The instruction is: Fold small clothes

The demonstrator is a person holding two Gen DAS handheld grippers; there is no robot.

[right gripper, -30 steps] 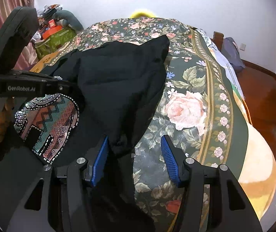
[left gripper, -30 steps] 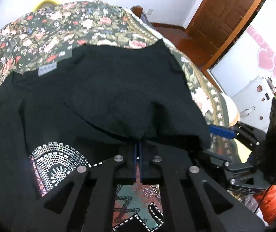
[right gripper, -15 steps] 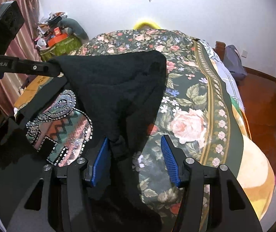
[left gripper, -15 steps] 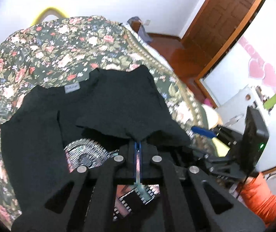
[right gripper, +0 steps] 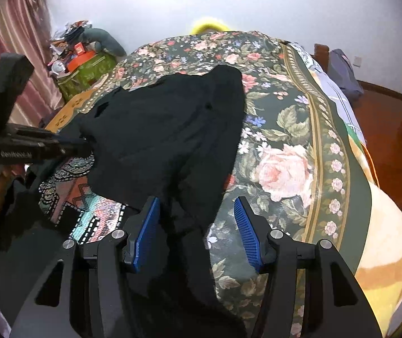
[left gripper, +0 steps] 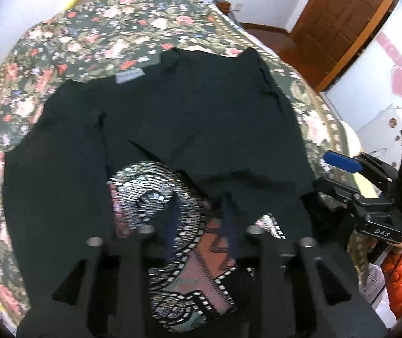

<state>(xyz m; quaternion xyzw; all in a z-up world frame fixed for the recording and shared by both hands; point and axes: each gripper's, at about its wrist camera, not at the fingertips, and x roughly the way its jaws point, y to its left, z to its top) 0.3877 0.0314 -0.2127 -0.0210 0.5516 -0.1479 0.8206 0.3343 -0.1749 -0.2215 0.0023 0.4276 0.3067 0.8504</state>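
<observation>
Left claw [left gripper: 199, 219]: blurred, jaws just been opening, now parted with no cloth pinched, at 6 o'clock.
Black shirt [left gripper: 189, 118]: flat on floral bed [left gripper: 133, 28], hem folded over beaded motif [left gripper: 155, 186].
Right claw [right gripper: 196, 222]: spread, shirt edge between pads, unpinched, 3 o'clock.

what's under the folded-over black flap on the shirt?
The folded flap covers the upper edge of the beaded patchwork design; its lower part shows. The rest beneath is hidden. The floral bedspread lies under the black shirt.

Black shirt [left gripper: 201, 118], floral dark-green bedspread [right gripper: 285, 140]
</observation>
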